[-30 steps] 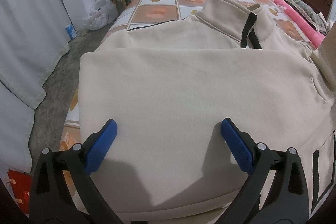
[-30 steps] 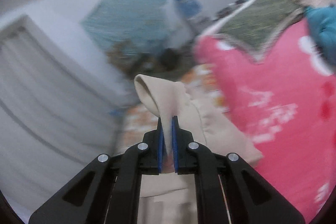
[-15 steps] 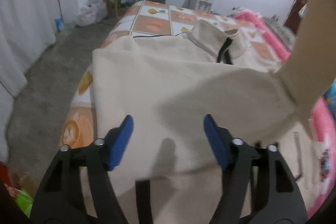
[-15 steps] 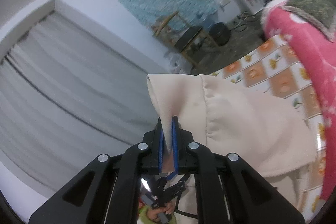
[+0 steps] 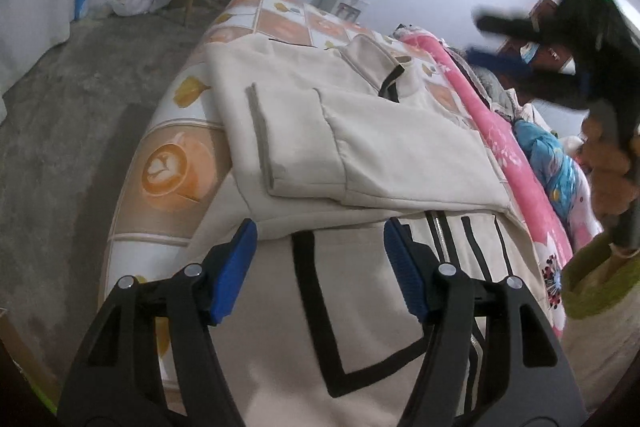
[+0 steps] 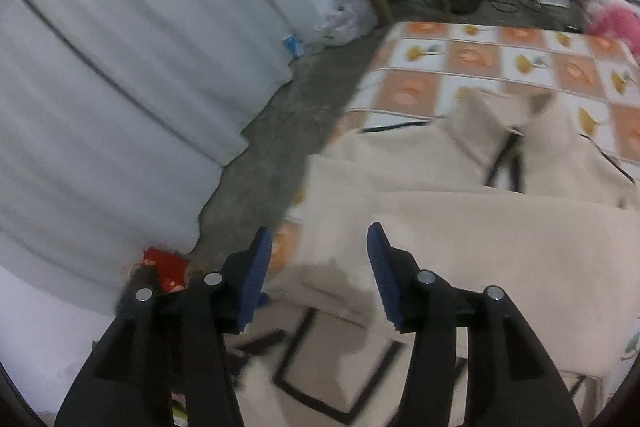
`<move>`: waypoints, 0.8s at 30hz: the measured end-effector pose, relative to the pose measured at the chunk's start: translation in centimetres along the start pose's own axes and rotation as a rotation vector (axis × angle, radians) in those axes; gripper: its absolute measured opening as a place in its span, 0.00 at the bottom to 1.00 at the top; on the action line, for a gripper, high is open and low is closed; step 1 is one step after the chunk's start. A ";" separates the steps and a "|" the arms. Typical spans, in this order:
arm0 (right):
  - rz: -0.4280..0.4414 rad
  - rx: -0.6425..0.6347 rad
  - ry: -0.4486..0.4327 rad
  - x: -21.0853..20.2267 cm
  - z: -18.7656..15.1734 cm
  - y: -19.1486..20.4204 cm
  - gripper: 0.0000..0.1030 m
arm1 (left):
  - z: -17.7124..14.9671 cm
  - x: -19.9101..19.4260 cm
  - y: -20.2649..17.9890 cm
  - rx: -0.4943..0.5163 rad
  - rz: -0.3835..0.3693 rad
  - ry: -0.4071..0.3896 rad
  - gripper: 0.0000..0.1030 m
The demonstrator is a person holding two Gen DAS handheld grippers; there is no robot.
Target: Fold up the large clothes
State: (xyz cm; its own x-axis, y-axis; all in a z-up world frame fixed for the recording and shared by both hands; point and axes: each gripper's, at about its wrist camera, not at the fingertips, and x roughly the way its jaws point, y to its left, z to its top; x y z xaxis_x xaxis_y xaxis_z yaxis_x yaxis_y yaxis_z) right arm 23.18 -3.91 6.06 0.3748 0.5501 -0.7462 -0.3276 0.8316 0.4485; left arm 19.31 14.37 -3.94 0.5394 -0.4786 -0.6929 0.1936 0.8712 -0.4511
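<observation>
While angled down: left gripper [image 5: 318,259] empty | right gripper [image 6: 318,267] just opened, empty

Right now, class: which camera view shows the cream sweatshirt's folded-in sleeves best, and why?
The left wrist view: the cream sweatshirt is sharp there, with both sleeves lying folded across its body, cuff edges visible. The right wrist view shows the same sweatshirt motion-blurred and cropped, so the sleeve edges are hard to trace.
</observation>
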 end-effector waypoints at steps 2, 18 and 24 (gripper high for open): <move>-0.062 0.033 -0.045 -2.5 -0.6 -3.7 0.60 | 0.7 0.3 0.2 0.001 0.004 -0.008 0.60; -0.435 0.338 -0.033 -6.0 -6.0 -28.3 0.11 | 5.6 8.6 -1.7 0.147 0.342 0.055 0.32; -0.549 0.309 -0.044 -6.3 -6.5 -29.2 0.02 | 5.0 8.5 -2.1 0.204 0.402 0.051 0.30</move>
State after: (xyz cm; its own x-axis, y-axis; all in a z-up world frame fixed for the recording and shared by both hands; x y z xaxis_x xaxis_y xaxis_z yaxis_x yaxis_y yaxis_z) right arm 24.73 -32.11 -5.57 0.4544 0.0343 -0.8902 0.1854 0.9738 0.1321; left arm 27.57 9.00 -6.06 0.5646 -0.0983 -0.8195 0.1371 0.9903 -0.0244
